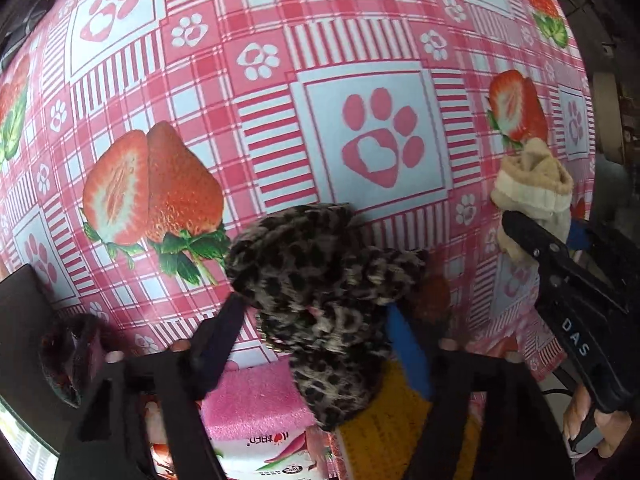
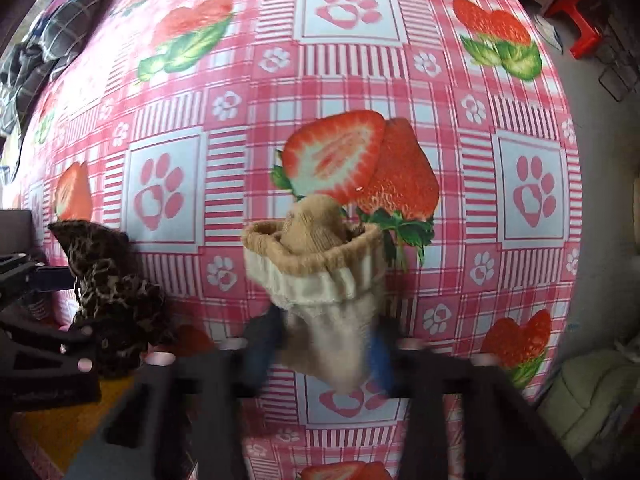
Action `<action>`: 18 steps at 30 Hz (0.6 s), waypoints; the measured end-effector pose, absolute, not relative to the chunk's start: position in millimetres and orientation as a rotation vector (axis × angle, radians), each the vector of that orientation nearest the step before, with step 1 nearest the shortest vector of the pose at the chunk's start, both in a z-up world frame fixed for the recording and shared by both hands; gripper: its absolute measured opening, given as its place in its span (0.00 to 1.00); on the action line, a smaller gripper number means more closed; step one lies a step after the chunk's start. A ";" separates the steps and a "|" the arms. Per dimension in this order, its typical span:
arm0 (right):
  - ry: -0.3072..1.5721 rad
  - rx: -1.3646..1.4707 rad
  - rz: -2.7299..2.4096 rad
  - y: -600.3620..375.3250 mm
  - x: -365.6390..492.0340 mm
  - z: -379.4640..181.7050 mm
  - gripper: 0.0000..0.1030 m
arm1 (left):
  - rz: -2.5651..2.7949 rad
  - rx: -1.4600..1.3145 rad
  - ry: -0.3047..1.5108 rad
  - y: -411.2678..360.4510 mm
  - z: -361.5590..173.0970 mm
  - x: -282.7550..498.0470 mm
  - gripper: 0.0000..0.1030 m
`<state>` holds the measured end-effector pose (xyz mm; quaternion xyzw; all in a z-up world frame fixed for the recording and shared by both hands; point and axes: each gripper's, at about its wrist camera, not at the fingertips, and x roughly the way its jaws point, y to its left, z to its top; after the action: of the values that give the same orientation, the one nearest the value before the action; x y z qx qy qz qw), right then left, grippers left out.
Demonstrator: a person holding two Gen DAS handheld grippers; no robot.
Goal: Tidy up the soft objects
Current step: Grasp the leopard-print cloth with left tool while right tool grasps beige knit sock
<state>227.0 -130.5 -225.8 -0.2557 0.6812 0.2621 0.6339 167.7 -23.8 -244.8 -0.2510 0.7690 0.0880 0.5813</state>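
Currently I hold lifted off the surface [image 2: 520,92], for sorting: left gripper [image 1: 320,340] fingers pinching leopard-print cloth [image 1: 320,280]. Right gripper [image 2: 320,344] fingers pinching beige sock [image 2: 320,280].

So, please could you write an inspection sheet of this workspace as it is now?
Surface: tablecloth, pink check, strawberry and paw prints.
Job's things: leopard-print cloth and beige sock, both lifted.
Clutter: pink sponge, yellow cloth, near edge.
Grippers: left gripper shut on leopard-print cloth; right gripper shut on beige sock.
Cables: nothing seen.
Surroundings: red stool, plaid fabric.
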 end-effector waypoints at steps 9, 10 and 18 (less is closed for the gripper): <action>1.560 -0.449 0.616 -145.1 237.1 -170.5 0.23 | 0.285 -0.535 1.649 -26.0 -200.8 173.2 0.37; 1.560 -0.438 0.614 -152.2 243.3 -162.5 0.23 | 0.299 -0.515 1.628 -25.3 -192.0 174.7 0.37; 1.561 -0.369 0.609 -171.8 240.8 -120.8 0.24 | 0.397 -0.474 1.522 -18.5 -133.1 160.7 0.37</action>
<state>240.8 -171.8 -120.8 -0.1627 0.6884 0.2683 0.6540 160.7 -18.5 -133.1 -0.2112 0.6783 0.1767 0.6812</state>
